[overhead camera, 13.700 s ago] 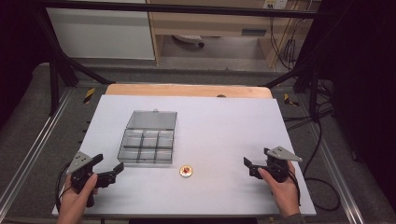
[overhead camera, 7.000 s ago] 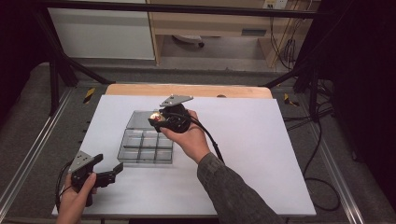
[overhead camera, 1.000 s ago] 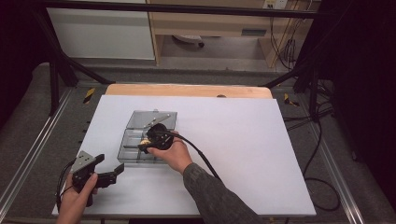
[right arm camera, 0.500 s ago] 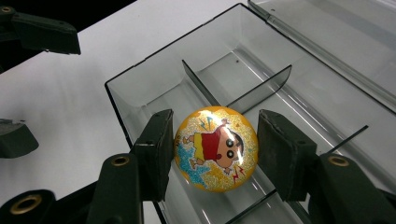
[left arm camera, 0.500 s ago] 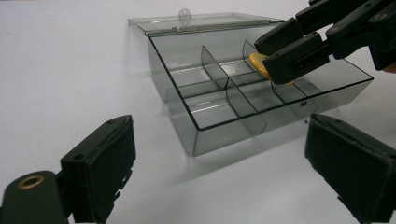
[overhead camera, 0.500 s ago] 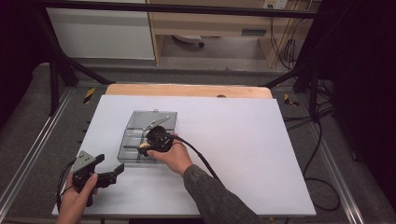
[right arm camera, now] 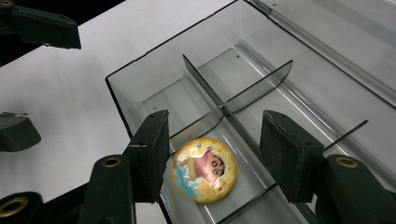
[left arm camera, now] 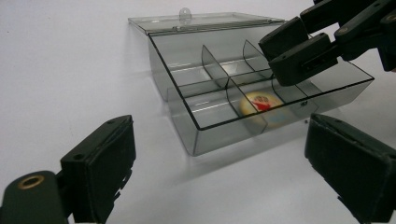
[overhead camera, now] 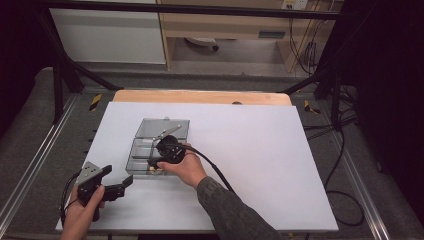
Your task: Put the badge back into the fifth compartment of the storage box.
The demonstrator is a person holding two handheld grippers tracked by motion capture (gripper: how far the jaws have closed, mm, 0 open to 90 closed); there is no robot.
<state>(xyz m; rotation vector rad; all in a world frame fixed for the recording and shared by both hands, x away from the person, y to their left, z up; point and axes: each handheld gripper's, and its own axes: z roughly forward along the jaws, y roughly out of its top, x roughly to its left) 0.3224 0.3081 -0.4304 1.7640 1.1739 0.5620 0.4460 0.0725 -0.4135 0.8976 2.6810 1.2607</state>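
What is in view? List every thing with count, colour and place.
Compartment box: one, clear grey, lid open, left of centre on the table.
Round badge: one, yellow with a cartoon figure, lying in a compartment of the box's near row.
Table: one, white top.
Wooden board: one, tan, along the table's far edge.
Left hand-held gripper: one, black, open, near left of the box.
Right hand-held gripper: one, black, over the box; jaws have just been opening, badge between them.
Hands: two, left, right.

Badge (right arm camera: 205, 170) in near-row compartment of divided box (overhead camera: 176, 128); box on table (overhead camera: 280, 160), lid behind.
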